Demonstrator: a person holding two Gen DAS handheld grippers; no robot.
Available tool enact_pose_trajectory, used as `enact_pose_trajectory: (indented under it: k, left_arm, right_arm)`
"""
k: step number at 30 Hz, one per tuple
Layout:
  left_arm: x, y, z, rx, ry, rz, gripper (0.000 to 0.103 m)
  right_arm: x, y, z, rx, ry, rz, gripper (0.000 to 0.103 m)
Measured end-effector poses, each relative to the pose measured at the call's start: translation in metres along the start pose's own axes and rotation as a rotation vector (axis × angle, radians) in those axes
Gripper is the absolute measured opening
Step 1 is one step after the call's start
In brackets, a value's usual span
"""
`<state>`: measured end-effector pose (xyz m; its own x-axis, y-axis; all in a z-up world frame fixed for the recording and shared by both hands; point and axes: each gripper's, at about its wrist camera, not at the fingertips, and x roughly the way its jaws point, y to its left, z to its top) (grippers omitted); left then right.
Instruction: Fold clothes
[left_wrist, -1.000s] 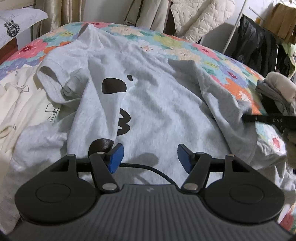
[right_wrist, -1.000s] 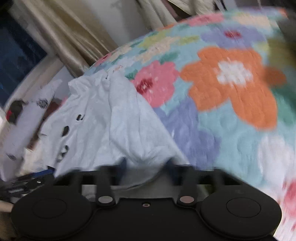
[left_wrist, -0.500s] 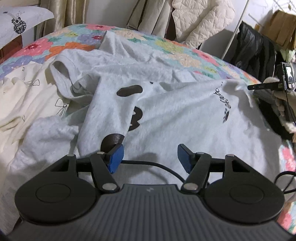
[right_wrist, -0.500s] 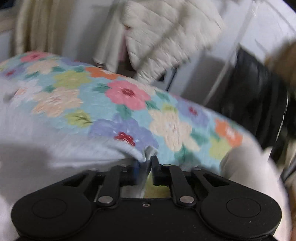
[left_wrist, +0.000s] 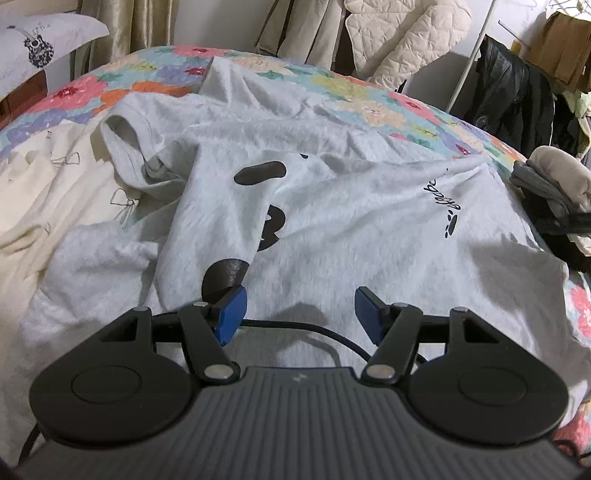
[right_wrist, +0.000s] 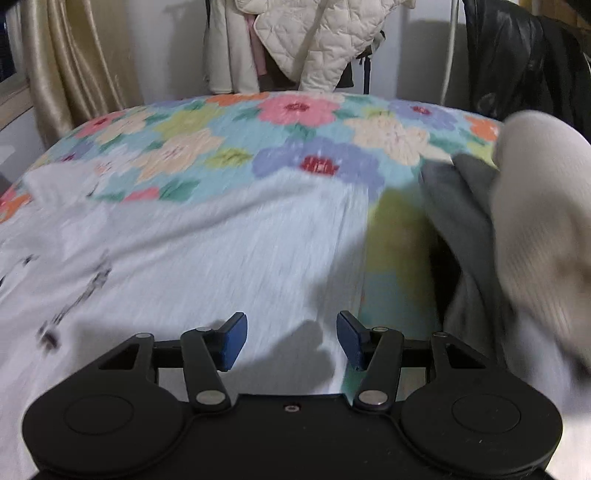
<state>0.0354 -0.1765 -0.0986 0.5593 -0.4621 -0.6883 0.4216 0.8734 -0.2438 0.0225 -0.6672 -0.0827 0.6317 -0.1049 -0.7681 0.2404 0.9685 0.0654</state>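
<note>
Left claw (left_wrist: 299, 310): blue pads spread apart, nothing between them, poised over the near part of the light grey cotton T-shirt with black printed patches (left_wrist: 351, 229). Right claw (right_wrist: 291, 339): pads likewise apart and empty, above the shirt's right edge (right_wrist: 221, 266). The shirt lay rumpled across the floral quilted bedspread (left_wrist: 332, 85), one panel folded over. Left of the shirt lay a cream garment with bow outlines (left_wrist: 44, 173); right of it, a stack of folded grey and beige clothes (right_wrist: 517, 206).
</note>
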Motion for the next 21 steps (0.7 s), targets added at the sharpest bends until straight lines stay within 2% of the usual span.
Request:
enact_pose_trajectory:
  k: [6,13,21]
  left_arm:
    - [-0.006,0.0,-0.001,-0.013,-0.007,0.0,0.066]
    - [-0.007,0.001,0.0,-0.033,-0.003,0.007,0.066]
    - [-0.012,0.003,-0.004,-0.057,-0.006,0.021,0.067]
  right_arm:
    - [-0.046,0.004,-0.033,0.052,-0.031,0.027,0.059]
    - [-0.056,0.01,-0.059,0.127,-0.037,0.074,0.059]
    - [-0.048,0.024,-0.055,0.135,-0.014,0.113,0.06]
